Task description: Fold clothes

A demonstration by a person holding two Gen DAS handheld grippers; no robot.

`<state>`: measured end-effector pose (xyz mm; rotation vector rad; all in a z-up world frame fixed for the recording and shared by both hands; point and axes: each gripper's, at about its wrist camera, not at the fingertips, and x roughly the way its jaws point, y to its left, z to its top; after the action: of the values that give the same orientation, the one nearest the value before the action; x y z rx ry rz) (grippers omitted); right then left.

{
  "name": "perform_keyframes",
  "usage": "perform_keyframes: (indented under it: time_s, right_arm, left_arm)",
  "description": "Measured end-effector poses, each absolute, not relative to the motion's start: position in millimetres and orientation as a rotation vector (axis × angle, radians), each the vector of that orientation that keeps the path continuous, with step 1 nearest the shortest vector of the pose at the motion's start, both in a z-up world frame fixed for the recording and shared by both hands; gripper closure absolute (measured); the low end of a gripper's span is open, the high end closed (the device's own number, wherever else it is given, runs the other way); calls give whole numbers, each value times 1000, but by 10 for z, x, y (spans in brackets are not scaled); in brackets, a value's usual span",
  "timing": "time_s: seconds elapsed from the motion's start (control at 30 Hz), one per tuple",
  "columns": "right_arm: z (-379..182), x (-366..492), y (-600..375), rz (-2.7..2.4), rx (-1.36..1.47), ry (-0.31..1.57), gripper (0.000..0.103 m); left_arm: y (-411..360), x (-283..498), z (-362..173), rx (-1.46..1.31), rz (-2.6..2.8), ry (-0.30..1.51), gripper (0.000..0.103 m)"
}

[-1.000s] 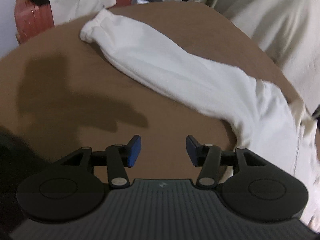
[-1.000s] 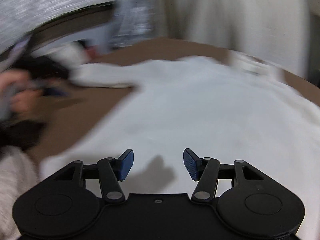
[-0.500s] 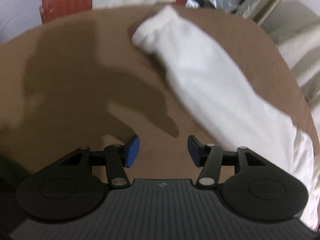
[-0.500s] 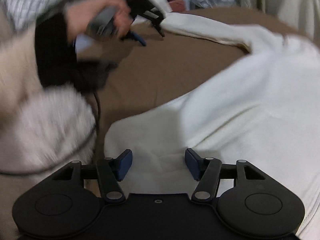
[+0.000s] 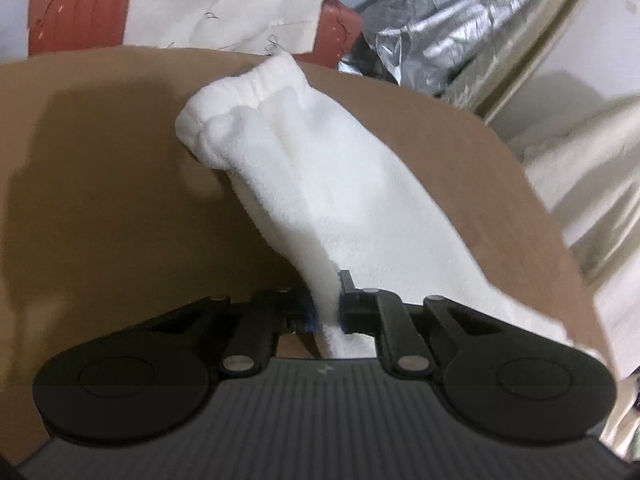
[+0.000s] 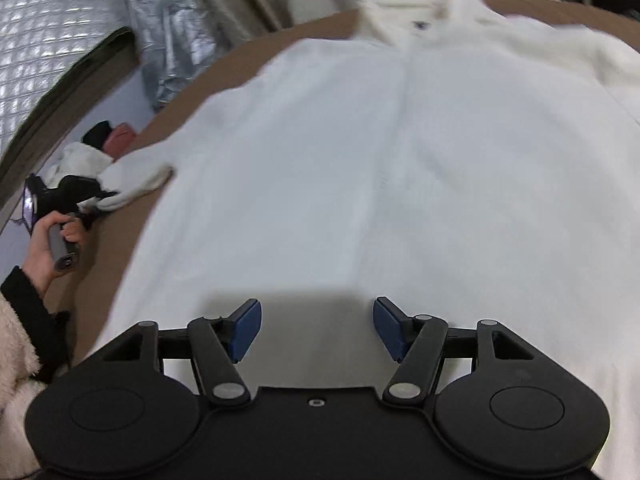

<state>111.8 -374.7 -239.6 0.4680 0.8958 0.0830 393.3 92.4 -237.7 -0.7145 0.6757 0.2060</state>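
On a brown table [image 6: 120, 248], a white fleece garment [image 6: 400, 168] is spread flat with its front up, the collar [image 6: 404, 16] lying at the far edge. Most of the tabletop in the right wrist view is covered by its body. One long sleeve [image 5: 320, 184] is stretched out to the garment's side across bare brown surface, and its gathered cuff [image 5: 240, 96] is seen near the table's far rim in the left wrist view.

A fold of that sleeve is pinched by the left gripper [image 5: 326, 304], whose jaws are closing tight on the fabric; the blue pads are almost hidden by the white fleece squeezed between them. In the right wrist view the same gripper is seen at the far left, held in a hand [image 6: 44, 248] with a dark cuff and a fluffy cream sleeve behind it.

Low over the garment's hem area, the right gripper [image 6: 316, 330] is held with its blue pads [image 6: 246, 330] spread apart and opening wider. Nothing is gripped between them; only the gripper's shadow falls on the cloth below.

Beyond the table, a red suitcase [image 5: 76, 12] draped with pale printed cloth [image 5: 224, 4] is seen, with crumpled silver foil sheeting [image 5: 452, 36] beside it. Cream-coloured bedding or drapery [image 5: 580, 152] is visible at the right.
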Motion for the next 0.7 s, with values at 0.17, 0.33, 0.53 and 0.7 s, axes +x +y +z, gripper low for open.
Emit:
perform_keyframes:
  time_s: [0.17,0.33,0.53,0.7]
  right_arm:
    - [-2536,1056,-3717,90,486,877,35]
    - [-2531,1247,-3583,82,424,915,30]
    - [-2505,1209,-3458,95,346,887,27]
    - [-2525,1058,-3502,106,344,841,26]
  left_arm:
    - [700,3866,-1972,-675,-8,505,95]
    - [-148,3645,-1438,-503,-290,443,95]
    - [-1716,3190,-1104,-292,-671,435,95]
    - [-2914,3006,-1615,-118,-899,743,91]
